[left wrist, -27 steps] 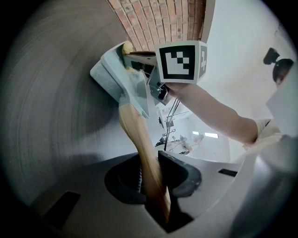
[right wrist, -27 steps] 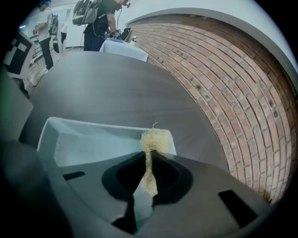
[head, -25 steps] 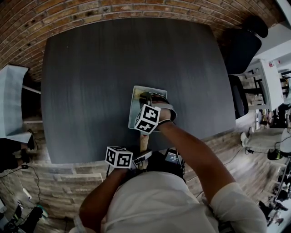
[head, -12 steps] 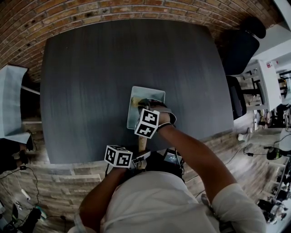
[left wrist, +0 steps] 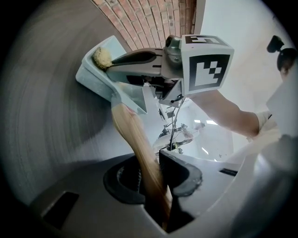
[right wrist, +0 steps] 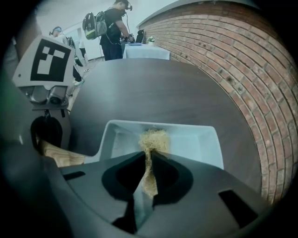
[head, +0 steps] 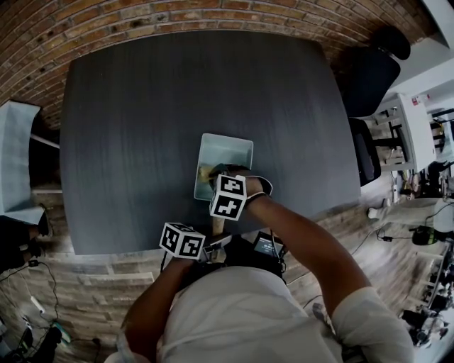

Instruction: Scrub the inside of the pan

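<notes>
A pale blue rectangular pan [head: 230, 145] with a wooden handle [head: 217, 225] lies on the dark table. My left gripper [head: 221, 241] is shut on that handle [left wrist: 135, 139] near the table's front edge; its jaws have just eased open a little, with the wood still pinched between them [left wrist: 156, 179]. From above, my right gripper [head: 216, 170] points steeply down into the pan, shut on a yellowish scrubber [right wrist: 155, 139]. The scrubber [left wrist: 103, 58] presses on the pan's floor [right wrist: 191, 139] at its near-left part.
The dark table [head: 142, 127] spreads wide around the pan, and a brick wall [head: 213, 14] runs behind it. A black chair [head: 372, 78] stands at the right. People [right wrist: 114, 28] stand at a far table in the right gripper view.
My right gripper has dragged the scrubber from the pan's far middle toward its near-left part. The left gripper has stayed on the handle.
</notes>
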Available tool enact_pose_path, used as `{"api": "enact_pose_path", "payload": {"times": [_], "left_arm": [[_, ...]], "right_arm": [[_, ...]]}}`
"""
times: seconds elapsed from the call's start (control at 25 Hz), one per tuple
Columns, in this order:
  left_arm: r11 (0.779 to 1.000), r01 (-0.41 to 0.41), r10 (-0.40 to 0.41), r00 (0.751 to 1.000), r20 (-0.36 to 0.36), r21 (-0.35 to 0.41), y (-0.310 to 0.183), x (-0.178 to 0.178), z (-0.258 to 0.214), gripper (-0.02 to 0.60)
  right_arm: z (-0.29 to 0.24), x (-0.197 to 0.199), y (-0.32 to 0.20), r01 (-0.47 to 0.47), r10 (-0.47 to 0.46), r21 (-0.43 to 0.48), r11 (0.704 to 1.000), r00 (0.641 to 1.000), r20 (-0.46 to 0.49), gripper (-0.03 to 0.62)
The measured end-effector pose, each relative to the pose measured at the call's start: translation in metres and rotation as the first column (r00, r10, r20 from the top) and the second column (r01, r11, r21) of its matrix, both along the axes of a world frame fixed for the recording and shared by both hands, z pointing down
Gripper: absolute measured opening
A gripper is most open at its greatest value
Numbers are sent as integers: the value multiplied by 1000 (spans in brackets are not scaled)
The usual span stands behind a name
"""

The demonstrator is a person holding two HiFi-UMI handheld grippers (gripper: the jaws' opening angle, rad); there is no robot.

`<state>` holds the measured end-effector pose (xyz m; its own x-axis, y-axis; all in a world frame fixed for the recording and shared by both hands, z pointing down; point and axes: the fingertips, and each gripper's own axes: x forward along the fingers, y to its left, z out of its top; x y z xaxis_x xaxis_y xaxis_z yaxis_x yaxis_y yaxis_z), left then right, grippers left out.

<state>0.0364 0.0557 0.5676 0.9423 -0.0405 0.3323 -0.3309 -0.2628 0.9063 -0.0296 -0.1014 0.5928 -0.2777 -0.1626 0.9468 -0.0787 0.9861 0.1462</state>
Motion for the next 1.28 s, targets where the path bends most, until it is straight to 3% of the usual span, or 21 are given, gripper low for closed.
{"api": "enact_pose_path", "payload": {"times": [0.6, 0.96, 1.28], "left_arm": [[1000, -11, 11, 1000, -12, -7, -2, 3, -2, 107], [1000, -7, 7, 1000, 3, -5, -1, 0, -1, 107], [1000, 9, -9, 1000, 11, 1, -1, -4, 2, 108]], "right_arm": [[-2, -5, 30, 17, -9, -275, 961, 999, 31, 44], [-8, -1, 47, 18, 13, -517, 856, 998, 57, 44], [-14, -1, 51, -19, 82, -596, 803, 994, 79, 44]]}}
